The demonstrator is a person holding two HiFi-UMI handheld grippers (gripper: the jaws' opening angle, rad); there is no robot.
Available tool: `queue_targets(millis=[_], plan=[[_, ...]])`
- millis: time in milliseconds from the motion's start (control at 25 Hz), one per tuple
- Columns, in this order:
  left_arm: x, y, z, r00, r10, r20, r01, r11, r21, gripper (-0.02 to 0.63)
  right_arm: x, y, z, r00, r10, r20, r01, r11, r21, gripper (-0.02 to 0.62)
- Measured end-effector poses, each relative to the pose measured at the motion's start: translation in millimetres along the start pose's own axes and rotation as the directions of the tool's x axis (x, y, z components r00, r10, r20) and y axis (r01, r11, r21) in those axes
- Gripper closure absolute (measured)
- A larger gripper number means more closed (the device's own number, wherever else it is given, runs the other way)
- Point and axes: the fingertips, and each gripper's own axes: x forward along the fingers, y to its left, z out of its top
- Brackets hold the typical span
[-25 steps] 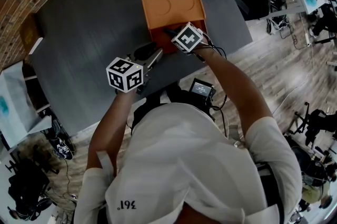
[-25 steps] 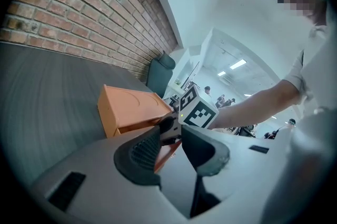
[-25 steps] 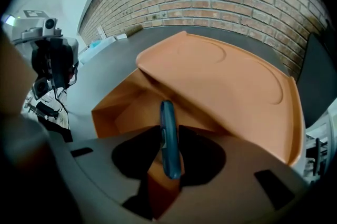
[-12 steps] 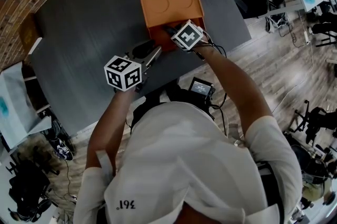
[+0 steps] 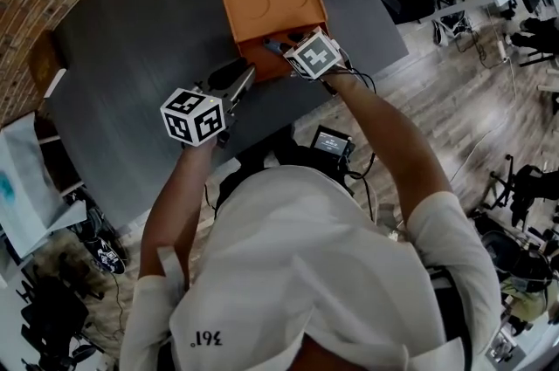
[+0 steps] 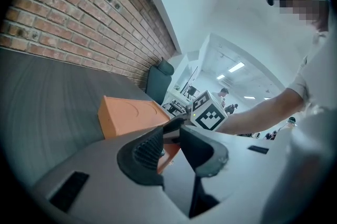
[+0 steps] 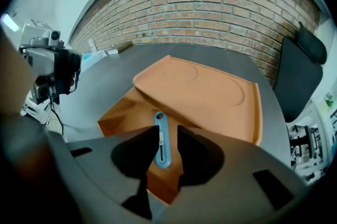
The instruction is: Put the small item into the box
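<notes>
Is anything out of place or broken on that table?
Nothing stands out. The orange box sits on the grey table with its lid lying open behind it, and the slim blue item lies inside it. No spill or damage shows.

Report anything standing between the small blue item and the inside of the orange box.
Nothing visible does. The blue item already lies inside the orange box, in front of its opened lid, and nothing covers it.
</notes>
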Motion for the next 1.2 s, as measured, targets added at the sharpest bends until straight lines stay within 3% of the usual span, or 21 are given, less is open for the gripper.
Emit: queue_targets(millis=[320, 640, 1200], plan=[[-3.2, -13.9, 14.2, 0.999, -0.042, 0.031, 0.041, 0.999, 0.029, 0.506, -36.3, -7.3, 13.8, 0.992, -0.059, 0.114, 0.053, 0.997, 0.056, 0.506], [-11.4, -31.5, 31.6, 0.994, -0.086, 0.066, 0.081, 0.995, 0.062, 0.514, -84.0, -7.9, 33.8, 0.961, -0.125, 0.246, 0.100, 0.989, 0.109, 0.537], [-50.4, -83.6, 78.7, 0.969, -0.189, 0.158, 0.171, 0.978, 0.122, 0.528, -176.3, 16.4, 75.7, 0.863, -0.194, 0.466, 0.128, 0.977, 0.169, 0.548]])
